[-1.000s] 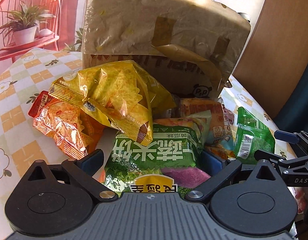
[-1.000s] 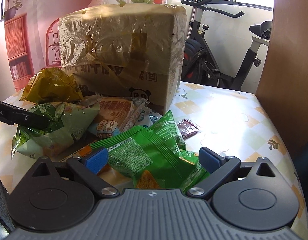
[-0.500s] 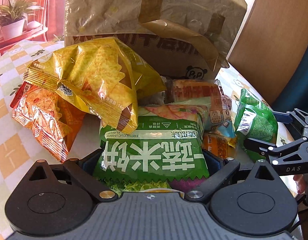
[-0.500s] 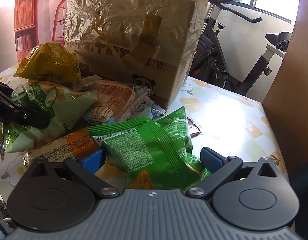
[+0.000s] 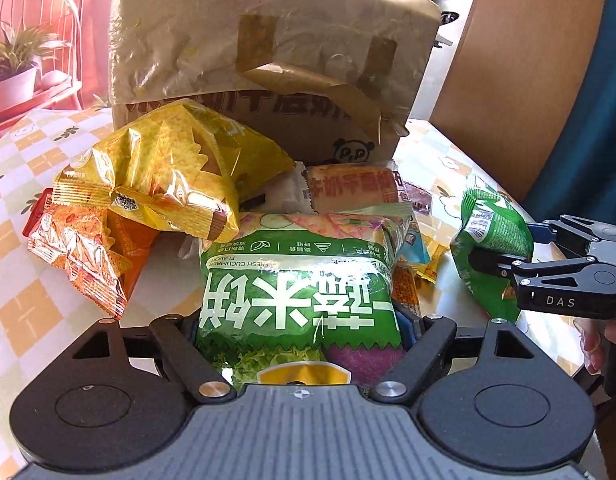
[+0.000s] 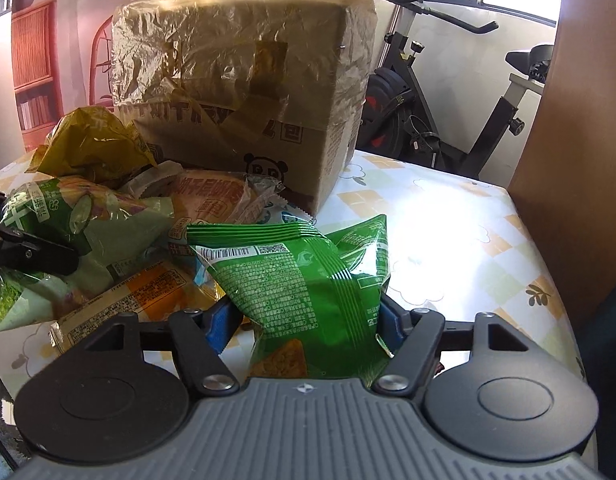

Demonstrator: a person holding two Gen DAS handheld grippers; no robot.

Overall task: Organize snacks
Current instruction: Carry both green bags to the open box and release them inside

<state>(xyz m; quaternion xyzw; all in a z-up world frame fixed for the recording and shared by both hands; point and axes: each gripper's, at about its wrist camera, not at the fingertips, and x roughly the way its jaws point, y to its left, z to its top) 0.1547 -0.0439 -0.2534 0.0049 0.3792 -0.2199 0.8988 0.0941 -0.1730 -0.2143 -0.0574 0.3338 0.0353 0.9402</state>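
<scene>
My left gripper (image 5: 297, 322) is shut on a green cucumber-flavour snack bag (image 5: 295, 280) and holds it lifted off the snack pile. My right gripper (image 6: 303, 316) is shut on a smaller dark green chip bag (image 6: 303, 280) and holds it above the table; that bag also shows in the left wrist view (image 5: 492, 240). The pile holds a yellow cracker bag (image 5: 167, 172), an orange cracker bag (image 5: 83, 256) and a bread packet (image 5: 356, 190). The cucumber bag shows at the left in the right wrist view (image 6: 67, 224).
A big cardboard box (image 5: 267, 60) wrapped in plastic film stands behind the pile on the checked tablecloth (image 6: 448, 240). A brown wooden panel (image 6: 580, 160) rises at the table's right. An exercise bike (image 6: 448, 100) stands beyond the table.
Both grippers have closed on their bags and lifted them: the cucumber bag has risen in the left jaws, the green chip bag in the right jaws.
</scene>
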